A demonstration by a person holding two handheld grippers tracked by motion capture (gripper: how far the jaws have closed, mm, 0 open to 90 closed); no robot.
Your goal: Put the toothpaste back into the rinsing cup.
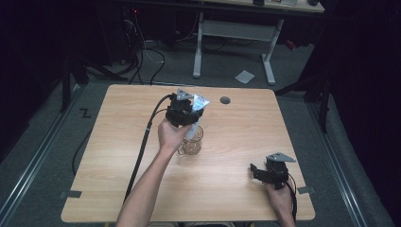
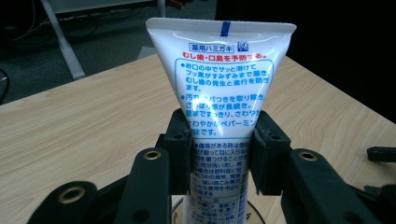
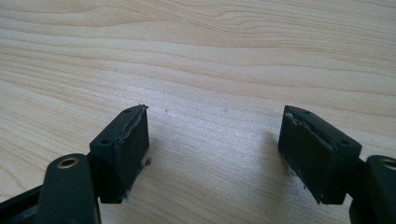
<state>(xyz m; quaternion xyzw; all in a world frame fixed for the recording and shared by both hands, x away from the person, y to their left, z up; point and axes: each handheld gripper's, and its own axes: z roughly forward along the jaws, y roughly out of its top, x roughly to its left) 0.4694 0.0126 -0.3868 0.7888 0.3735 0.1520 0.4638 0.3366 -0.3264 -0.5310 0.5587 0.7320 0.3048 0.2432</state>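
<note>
A white toothpaste tube with blue and red Japanese print stands upright, crimped end up. My left gripper is shut on its middle. In the high view the left gripper holds the tube with its lower end inside a clear glass cup near the table's middle. The cup's rim shows faintly at the bottom of the left gripper view. My right gripper rests low at the table's front right, open, its jaws spread wide over bare wood with nothing between them.
The light wooden table has a round cable hole near its far edge. A black cable trails from the left gripper toward the front left. A white desk frame stands on the floor beyond.
</note>
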